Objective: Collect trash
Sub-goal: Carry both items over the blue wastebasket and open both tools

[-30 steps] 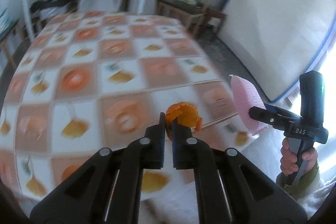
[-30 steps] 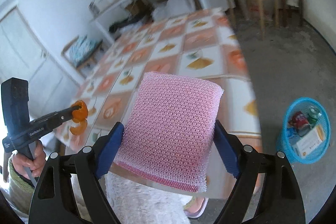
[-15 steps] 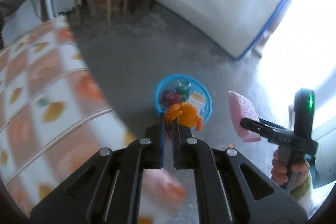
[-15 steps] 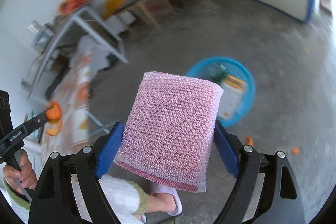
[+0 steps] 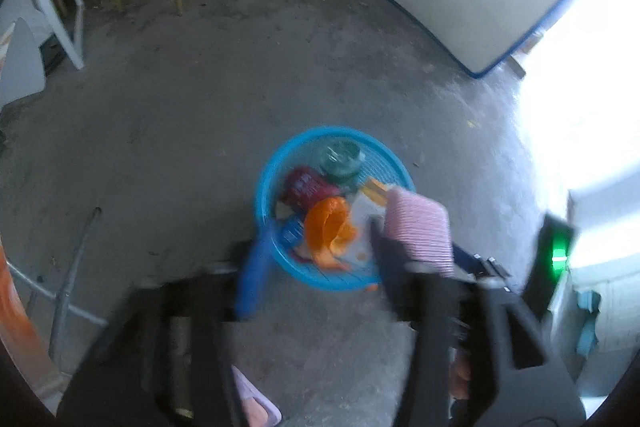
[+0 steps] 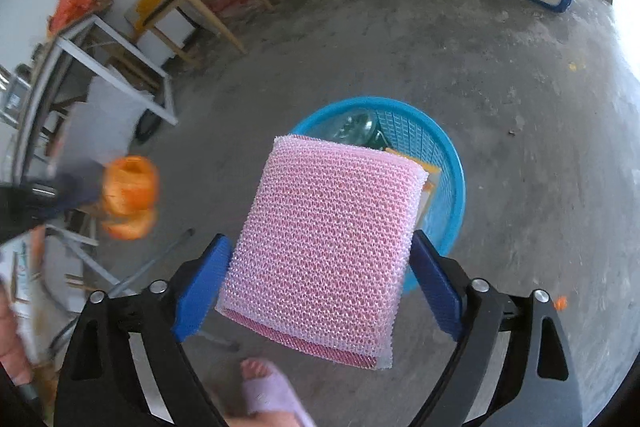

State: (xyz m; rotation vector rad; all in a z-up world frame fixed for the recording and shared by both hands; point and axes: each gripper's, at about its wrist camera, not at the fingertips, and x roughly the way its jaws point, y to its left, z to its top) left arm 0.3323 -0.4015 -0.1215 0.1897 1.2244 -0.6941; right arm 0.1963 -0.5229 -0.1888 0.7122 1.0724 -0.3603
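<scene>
The left gripper is spread wide, and the orange peel hangs blurred over the blue basket on the concrete floor. The right gripper pinches the pink sponge above that basket's 7 o'clock side. A glass jar lies inside at 12 o'clock.

One basket — one sponge — one peel

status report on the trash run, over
Left tool open, orange peel over blue basket. Right tool shut on pink sponge. Nothing blocking basket.
</scene>
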